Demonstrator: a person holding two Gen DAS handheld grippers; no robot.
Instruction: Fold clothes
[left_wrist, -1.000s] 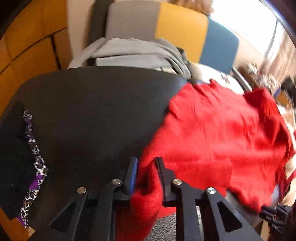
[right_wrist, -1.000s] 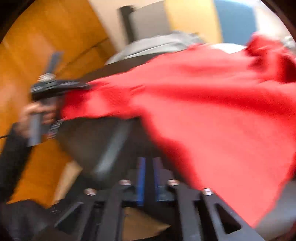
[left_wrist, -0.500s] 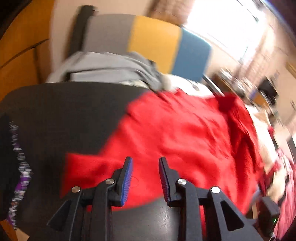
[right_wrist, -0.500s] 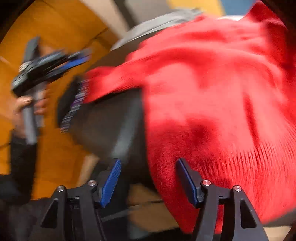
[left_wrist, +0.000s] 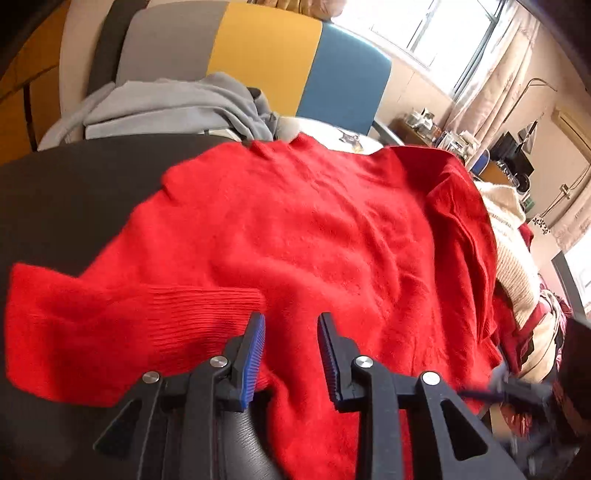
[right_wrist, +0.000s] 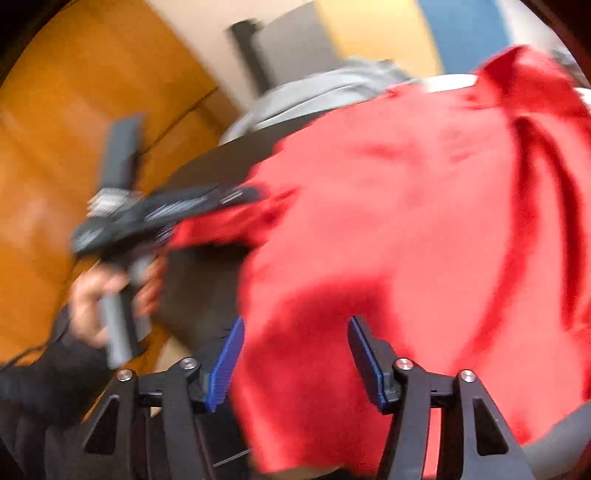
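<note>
Left wrist view: a red sweater (left_wrist: 314, 236) lies spread across a dark tabletop (left_wrist: 77, 192), covering most of the right and centre of the surface. One sleeve extends to the left, its ribbed cuff (left_wrist: 207, 310) folded back over the sleeve and lying just beside the left finger. The left gripper (left_wrist: 291, 332) stands above the near part of the sweater with its blue-padded fingers (left_wrist: 255, 354) apart and nothing between them; sweater fabric fills the gap beneath them, and whether the tips touch the fabric cannot be told. Beyond the table's far edge lie a grey garment (left_wrist: 173, 107) and a chair back in grey, yellow and blue panels (left_wrist: 266, 59). To the right of the sweater is a cream knit (left_wrist: 513, 251).

Right wrist view (motion-blurred): the right gripper (right_wrist: 295, 332) has its jaws wide, holding nothing. The sweater's near hem (right_wrist: 325, 398) hangs over the table edge directly between and behind the two fingers; contact with the pads cannot be told. At left, the person's left hand (right_wrist: 99, 306) grips the handle of the left gripper, whose tip lies at the end of the sleeve (right_wrist: 221, 225). An orange wooden panel (right_wrist: 74, 129) fills the background
</note>
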